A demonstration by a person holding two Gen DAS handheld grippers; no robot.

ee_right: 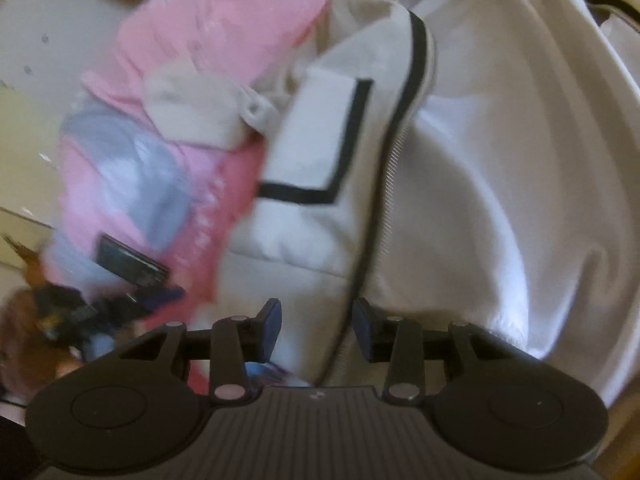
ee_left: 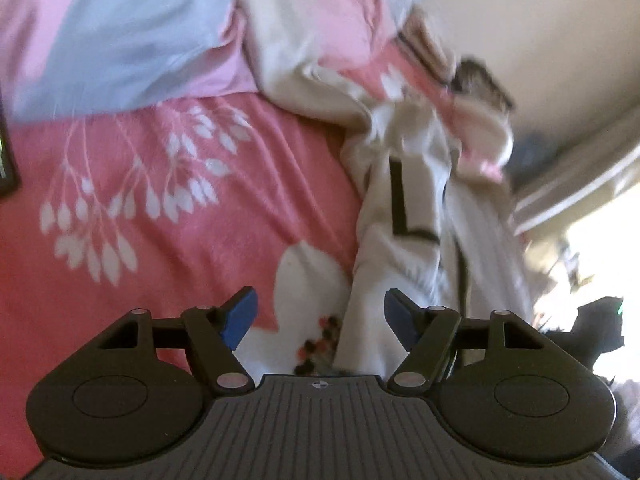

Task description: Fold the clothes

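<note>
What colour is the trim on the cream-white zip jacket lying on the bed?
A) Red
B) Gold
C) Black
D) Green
C: the jacket carries a black L-shaped stripe on its front panel and black edging beside the zipper, and the left wrist view shows the same black stripe where it lies on the pink bedspread.

A bed covered by a coral-pink blanket with white leaf sprigs (ee_left: 168, 208) fills the left wrist view. Behind it rises a plain cream wall (ee_left: 540, 32); at the right edge, very bright daylight (ee_left: 600, 232) washes out the room beyond a pale ledge or frame (ee_left: 576, 188). The right wrist view shows pale wall (ee_right: 48, 40), blurred.
</note>
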